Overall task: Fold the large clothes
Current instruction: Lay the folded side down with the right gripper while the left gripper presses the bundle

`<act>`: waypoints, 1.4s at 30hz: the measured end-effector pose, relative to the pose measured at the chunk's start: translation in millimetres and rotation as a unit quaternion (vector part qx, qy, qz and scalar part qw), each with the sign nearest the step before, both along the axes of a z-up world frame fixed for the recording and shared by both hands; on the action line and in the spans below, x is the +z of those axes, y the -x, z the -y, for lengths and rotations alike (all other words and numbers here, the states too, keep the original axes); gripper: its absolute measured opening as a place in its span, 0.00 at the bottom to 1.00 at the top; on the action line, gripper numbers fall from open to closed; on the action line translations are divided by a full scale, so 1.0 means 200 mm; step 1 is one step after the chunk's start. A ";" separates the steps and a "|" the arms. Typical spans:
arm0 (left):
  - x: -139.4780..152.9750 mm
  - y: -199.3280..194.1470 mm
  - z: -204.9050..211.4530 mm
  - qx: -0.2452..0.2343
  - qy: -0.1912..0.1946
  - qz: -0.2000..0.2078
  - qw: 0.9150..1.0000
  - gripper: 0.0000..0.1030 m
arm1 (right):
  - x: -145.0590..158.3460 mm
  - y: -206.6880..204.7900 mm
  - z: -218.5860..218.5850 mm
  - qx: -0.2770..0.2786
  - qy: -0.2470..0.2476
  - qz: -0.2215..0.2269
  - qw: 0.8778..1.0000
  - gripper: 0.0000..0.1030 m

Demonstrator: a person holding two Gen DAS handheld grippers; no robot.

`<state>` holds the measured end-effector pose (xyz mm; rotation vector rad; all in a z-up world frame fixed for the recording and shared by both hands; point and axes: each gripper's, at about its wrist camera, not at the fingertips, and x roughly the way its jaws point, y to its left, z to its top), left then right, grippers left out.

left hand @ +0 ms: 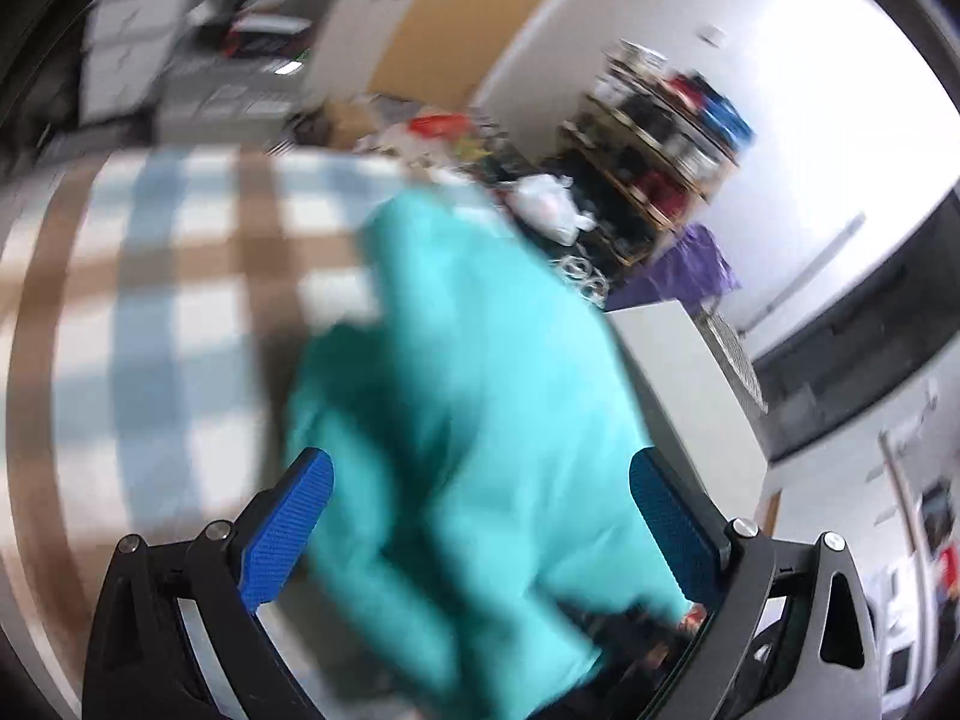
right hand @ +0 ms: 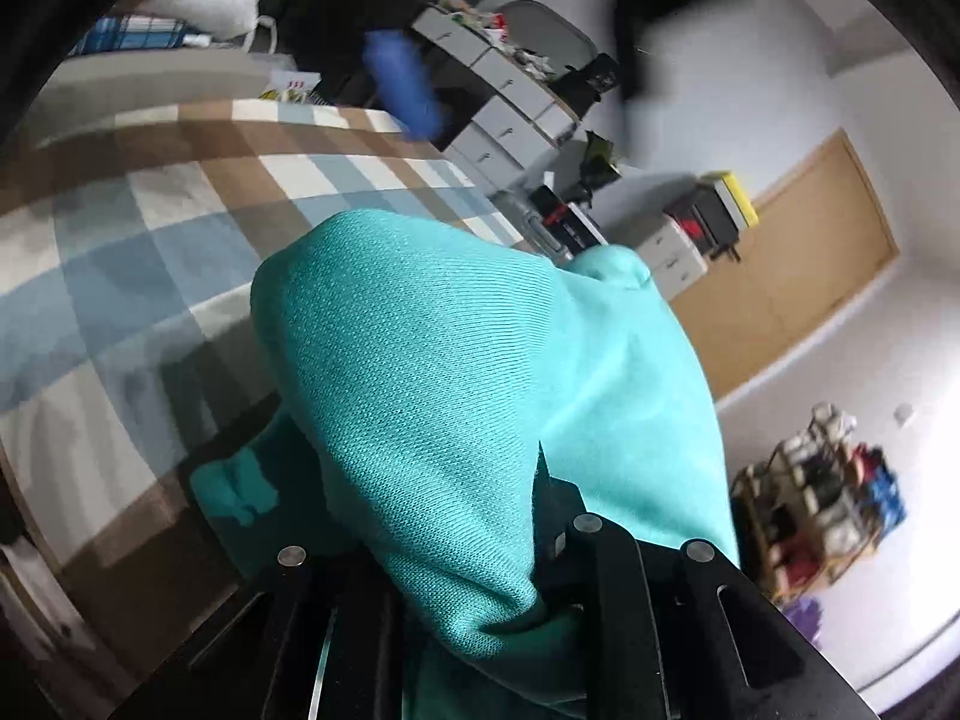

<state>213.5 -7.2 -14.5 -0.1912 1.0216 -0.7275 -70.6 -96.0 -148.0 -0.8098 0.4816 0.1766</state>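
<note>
A turquoise knit garment bunches between the right gripper's nearly closed jaws above a checked bedspread, while the left gripper gapes wide, holding nothing.

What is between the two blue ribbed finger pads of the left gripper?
In the left wrist view, the turquoise knit garment fills the gap between the left gripper's wide-open pads, touching neither.
</note>
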 end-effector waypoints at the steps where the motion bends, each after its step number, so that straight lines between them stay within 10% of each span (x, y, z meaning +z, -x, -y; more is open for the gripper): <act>1: 0.02 -0.03 0.08 -0.017 -0.011 0.002 1.000 0.94 | 0.01 0.01 0.00 0.000 -0.010 -0.001 1.000 0.22; 11: -0.36 -0.34 0.53 -0.057 -0.126 -0.163 0.977 0.93 | 0.11 0.03 0.17 0.062 -0.127 -0.055 0.988 0.25; 25: -0.38 -0.13 0.36 -0.038 -0.124 -0.098 0.987 0.97 | 0.29 0.06 0.44 0.083 -0.270 -0.227 0.932 0.26; 30: -0.38 -0.09 0.34 -0.014 -0.147 -0.084 0.986 0.97 | 0.43 0.17 0.57 0.106 -0.300 -0.242 0.917 0.70; 33: -0.30 -0.04 0.29 0.002 -0.168 -0.093 0.981 0.81 | 0.54 0.18 0.71 0.071 -0.335 -0.209 0.916 0.70; 38: -0.03 0.27 0.34 -0.053 -0.127 0.015 0.990 0.79 | 0.61 -0.02 0.88 -0.006 -0.424 -0.186 0.886 0.70; 41: -0.09 0.35 0.37 -0.084 -0.097 -0.010 0.992 0.79 | 0.49 -0.21 0.91 -0.040 -0.446 -0.240 0.861 0.38; 42: -0.14 0.36 0.37 -0.086 -0.094 -0.022 0.992 0.79 | 0.39 -0.30 0.92 -0.067 -0.463 -0.291 0.835 0.26</act>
